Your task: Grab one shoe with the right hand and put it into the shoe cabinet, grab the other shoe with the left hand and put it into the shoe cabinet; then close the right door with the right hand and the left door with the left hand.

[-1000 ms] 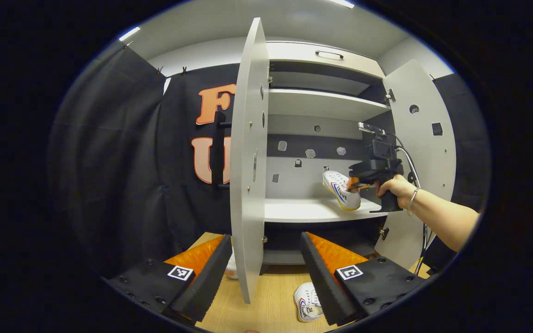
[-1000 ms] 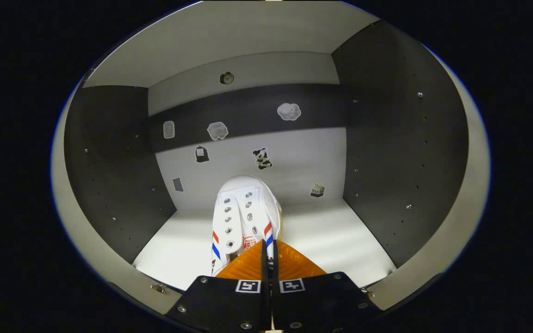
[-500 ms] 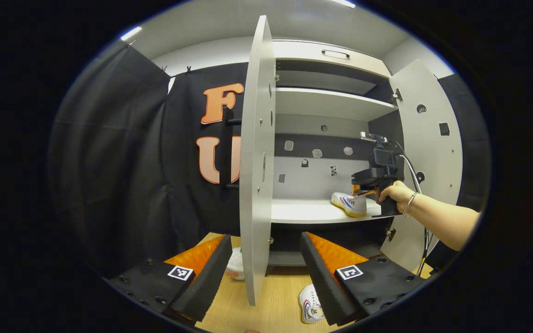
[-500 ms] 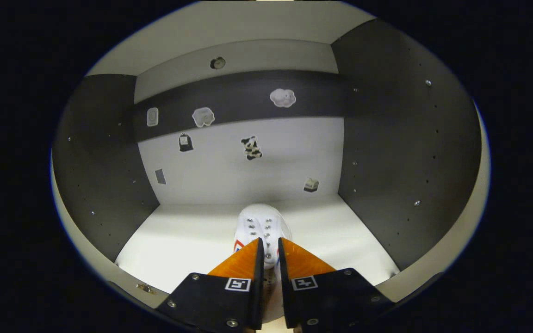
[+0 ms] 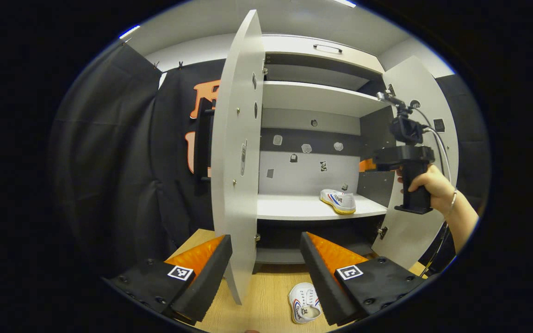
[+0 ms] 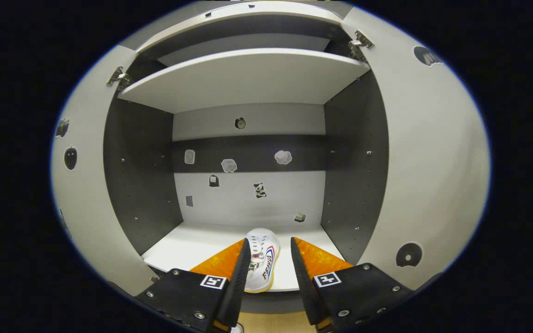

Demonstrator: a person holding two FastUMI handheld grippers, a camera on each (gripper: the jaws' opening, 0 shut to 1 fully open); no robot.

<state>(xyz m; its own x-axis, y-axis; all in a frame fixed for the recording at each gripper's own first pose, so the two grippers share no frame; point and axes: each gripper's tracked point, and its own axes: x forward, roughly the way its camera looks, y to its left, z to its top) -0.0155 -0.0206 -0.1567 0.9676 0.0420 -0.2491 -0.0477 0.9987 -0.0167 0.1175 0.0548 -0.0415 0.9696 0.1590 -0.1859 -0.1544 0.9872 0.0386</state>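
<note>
we see the first shoe [image 5: 338,201] lying on the middle shelf [image 5: 294,208] of the cabinet [image 5: 322,99], toward its right side, and the right gripper [image 6: 269,270] hangs in front of it with its jaws parted and nothing between them; in the left gripper view that same gripper [image 5: 403,159] sits out by the right door [image 5: 426,152], clear of the shelf. our left gripper [image 5: 266,273] is also spread wide and empty, low over the wooden floor [image 5: 266,300], with the edge of the left door [image 5: 236,152] standing right between its fingers in that view. the second shoe [image 5: 304,303] lies on the floor just below the right finger. we judge the main risk to be that door edge: if the left gripper drops straight for the floor shoe, a finger may knock the door and swing it, or the door may block the lift toward the shelf. a shallow pinch on the shoe's soft rim could also let it slip or tip on the way up, and setting it down carelessly could nudge the first shoe, which sits near the shelf's front edge. counting now: two shoes, one shelved and one on the floor; two doors, both open; two grippers, both released; one cabinet, with two shelves in sight and a drawer handle [image 5: 327,48] above.
</note>
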